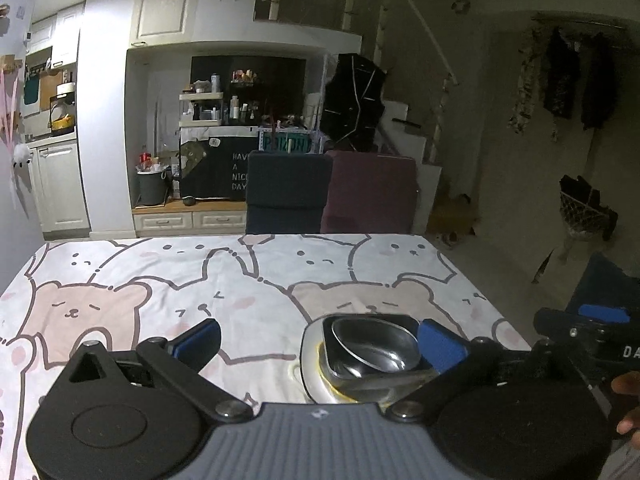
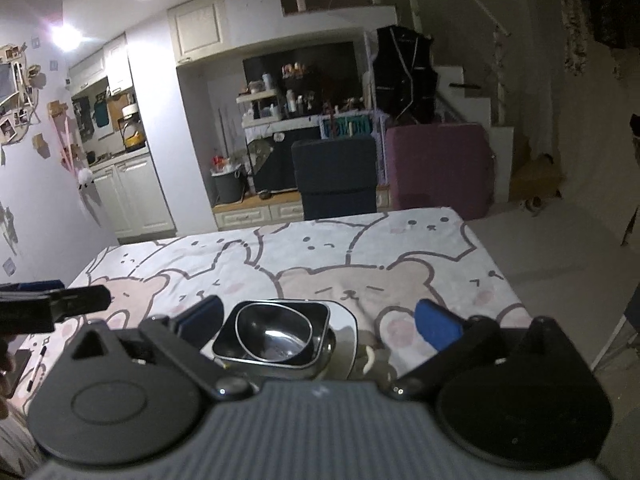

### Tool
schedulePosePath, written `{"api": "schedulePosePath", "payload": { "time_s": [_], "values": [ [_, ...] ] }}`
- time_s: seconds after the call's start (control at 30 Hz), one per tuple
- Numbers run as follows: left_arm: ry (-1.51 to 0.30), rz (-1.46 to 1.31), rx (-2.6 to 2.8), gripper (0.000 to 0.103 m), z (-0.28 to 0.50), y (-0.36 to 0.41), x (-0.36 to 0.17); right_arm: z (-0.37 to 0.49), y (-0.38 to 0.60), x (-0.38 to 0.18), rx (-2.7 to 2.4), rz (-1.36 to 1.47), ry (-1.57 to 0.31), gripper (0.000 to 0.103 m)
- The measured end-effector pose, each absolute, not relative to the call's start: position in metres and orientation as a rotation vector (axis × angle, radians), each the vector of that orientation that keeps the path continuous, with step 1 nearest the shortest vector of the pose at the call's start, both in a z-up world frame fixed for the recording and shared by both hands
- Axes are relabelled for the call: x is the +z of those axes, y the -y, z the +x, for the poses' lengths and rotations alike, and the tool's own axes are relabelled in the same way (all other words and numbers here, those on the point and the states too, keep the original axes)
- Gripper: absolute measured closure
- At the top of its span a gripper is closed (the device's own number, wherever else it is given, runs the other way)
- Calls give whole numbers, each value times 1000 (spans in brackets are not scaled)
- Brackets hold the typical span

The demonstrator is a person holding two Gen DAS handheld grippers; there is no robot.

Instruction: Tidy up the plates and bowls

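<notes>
**Left wrist and right wrist: both sets of jaws wide, dishes stacked on the table**

Left wrist view shows the left gripper (image 1: 320, 340) with its jaws spread wide, nothing between the blue pads (image 1: 202, 338) pressing on anything. The stack of dishes sits on the bear-print tablecloth (image 1: 160, 280) near the table's near edge: a round metal bowl (image 1: 376, 346) nests inside a square dark bowl (image 1: 412, 322), and both rest on a pale plate (image 1: 310, 354). The right-hand pad lies just beside the square bowl's corner; whether it touches cannot be told.

Right wrist view shows the right gripper (image 2: 318, 322) equally wide and holding nothing. The same round bowl (image 2: 276, 332) in the square bowl (image 2: 320, 312) on the plate (image 2: 346, 320) lies between its fingers, closer to the left pad (image 2: 202, 316). The left gripper's tip (image 2: 60, 306) reaches in from the left edge.
</notes>
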State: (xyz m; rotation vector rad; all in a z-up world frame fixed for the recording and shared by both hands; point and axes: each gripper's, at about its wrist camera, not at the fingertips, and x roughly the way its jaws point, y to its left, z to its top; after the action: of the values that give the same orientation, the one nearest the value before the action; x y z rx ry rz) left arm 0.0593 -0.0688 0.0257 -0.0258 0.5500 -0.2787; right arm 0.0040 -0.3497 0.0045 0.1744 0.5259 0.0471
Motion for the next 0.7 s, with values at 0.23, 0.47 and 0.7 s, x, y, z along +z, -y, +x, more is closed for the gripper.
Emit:
{"api": "schedulePosePath", "payload": {
  "time_s": [0.23, 0.47, 0.7],
  "values": [
    [-535, 13, -281, 0, 32, 72, 8, -23, 337, -6, 28, 134, -482, 0],
    [-514, 71, -243, 0, 18, 69, -8, -36, 329, -19, 41, 106, -474, 0],
    [-511, 105, -219, 0, 10, 61, -19, -46, 322, -34, 40, 81, -487, 0]
  ]
}}
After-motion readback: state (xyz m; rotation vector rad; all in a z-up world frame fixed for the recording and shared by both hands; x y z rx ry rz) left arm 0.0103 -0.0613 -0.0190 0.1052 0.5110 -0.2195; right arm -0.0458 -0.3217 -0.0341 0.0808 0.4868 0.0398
